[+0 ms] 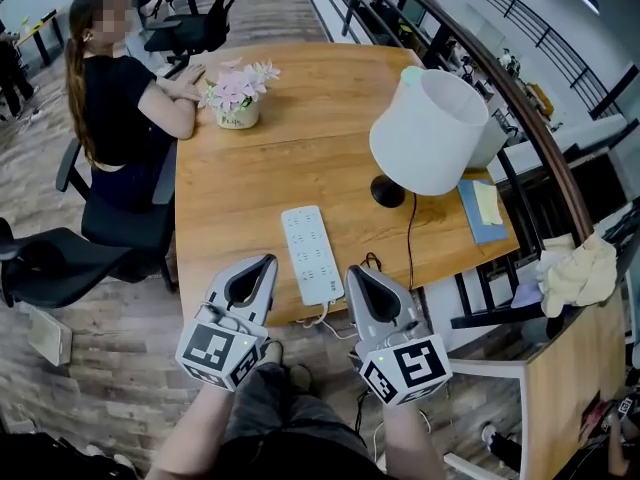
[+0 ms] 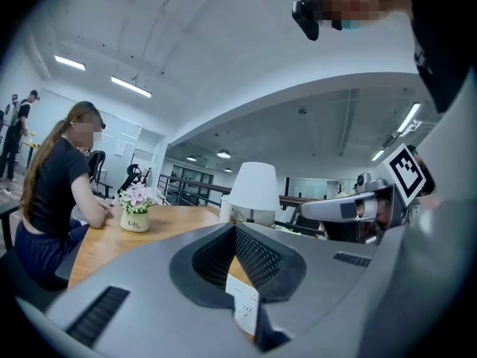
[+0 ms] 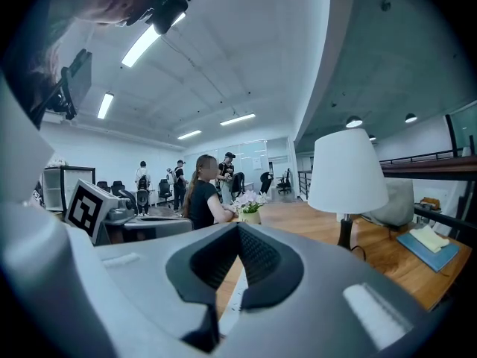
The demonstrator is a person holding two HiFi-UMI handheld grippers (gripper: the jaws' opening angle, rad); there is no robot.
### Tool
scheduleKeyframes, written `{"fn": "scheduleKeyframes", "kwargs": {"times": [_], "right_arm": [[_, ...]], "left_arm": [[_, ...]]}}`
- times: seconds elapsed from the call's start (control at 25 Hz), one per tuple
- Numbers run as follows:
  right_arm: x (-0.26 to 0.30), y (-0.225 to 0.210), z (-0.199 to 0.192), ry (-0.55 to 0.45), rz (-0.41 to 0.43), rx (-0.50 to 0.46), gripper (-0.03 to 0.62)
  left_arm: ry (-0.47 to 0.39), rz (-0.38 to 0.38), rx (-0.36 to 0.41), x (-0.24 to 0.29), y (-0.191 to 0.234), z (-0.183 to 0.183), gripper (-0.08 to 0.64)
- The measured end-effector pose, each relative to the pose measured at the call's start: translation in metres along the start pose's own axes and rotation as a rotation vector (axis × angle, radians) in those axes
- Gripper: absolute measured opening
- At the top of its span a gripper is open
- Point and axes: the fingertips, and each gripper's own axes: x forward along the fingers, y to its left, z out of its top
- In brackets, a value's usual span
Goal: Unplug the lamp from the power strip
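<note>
1. My left gripper (image 1: 262, 264) and right gripper (image 1: 355, 273) hover on either side of the white power strip's (image 1: 311, 254) near end, each with jaws pressed together on nothing.
2. The lamp (image 1: 428, 131) stands beyond and to the right of the strip. Its black cord (image 1: 410, 238) runs past the strip's right side to the table (image 1: 250, 188) edge, and I cannot make out the plug.
3. My judgement: the strip is light and may lift, so pin it down. Pinch the rigid plug body, not the limp cord.
</note>
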Motion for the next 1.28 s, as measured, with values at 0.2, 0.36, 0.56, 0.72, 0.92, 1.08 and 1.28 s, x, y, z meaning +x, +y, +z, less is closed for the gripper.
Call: {"fn": "scheduleKeyframes", "kwargs": {"times": [0.2,0.36,0.56,0.72,0.92,1.08,1.28], "right_arm": [[-0.005,0.003,0.007,-0.015,0.004,-0.003,0.006],[-0.007,0.006,0.012,-0.027,0.004,-0.007,0.007],[-0.012,0.005,0.020,-0.051,0.001,-0.010,0.006],[-0.015,0.006,0.029,-0.069,-0.008,-0.015,0.008],[-0.018,0.005,0.035,-0.085,-0.021,-0.022,0.006],[-0.021,0.004,0.040,-0.101,-0.026,-0.026,0.006],[-0.022,0.006,0.047,-0.111,-0.034,-0.027,0.006]], "left_arm": [[-0.018,-0.001,0.004,-0.003,-0.004,0.008,-0.005],[-0.039,0.008,0.004,-0.005,-0.004,0.014,-0.005],[-0.060,0.024,0.007,-0.009,-0.001,0.028,-0.005],[-0.066,0.030,0.006,-0.014,0.001,0.037,-0.005],[-0.060,0.037,0.008,-0.020,0.003,0.042,-0.005],[-0.063,0.046,0.010,-0.027,0.005,0.048,-0.005],[-0.070,0.052,0.009,-0.034,0.007,0.055,-0.005]]}}
